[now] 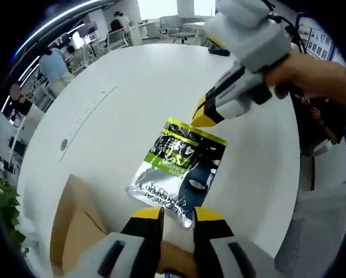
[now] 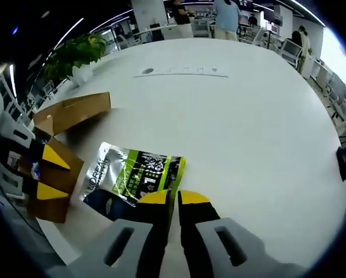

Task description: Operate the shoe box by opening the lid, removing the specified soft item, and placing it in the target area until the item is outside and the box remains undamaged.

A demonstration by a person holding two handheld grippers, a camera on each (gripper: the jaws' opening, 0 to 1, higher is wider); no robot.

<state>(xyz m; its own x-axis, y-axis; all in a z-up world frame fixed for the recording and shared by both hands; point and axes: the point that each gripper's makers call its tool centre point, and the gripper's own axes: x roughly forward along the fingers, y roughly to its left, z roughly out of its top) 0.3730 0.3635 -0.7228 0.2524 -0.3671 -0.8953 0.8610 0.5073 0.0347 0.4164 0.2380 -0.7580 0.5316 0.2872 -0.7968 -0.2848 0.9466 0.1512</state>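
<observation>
White tabletop (image 1: 121, 110) is spreading out under both my grippers, with office desks, chairs and people standing well back at the far edge and a green plant (image 2: 74, 55) beyond the box side. Nothing is lying between me and the silver, green and black packet (image 1: 181, 168), which is resting flat on the table, outside the brown cardboard box (image 1: 74, 226) and just beside it. In the left gripper view its long axis is running from my left gripper (image 1: 177, 215) up toward the right gripper (image 1: 203, 117); its green-banded end is pointing at the right gripper and its silver end at me. My left gripper's jaws are sitting nearly together at the silver end, and I cannot tell whether they are pinching it. In the right gripper view my right gripper (image 2: 174, 200) is also nearly closed, its yellow tips at the packet's edge; a grip is unclear. The box is standing open (image 2: 63, 116); I cannot make out its contents.
</observation>
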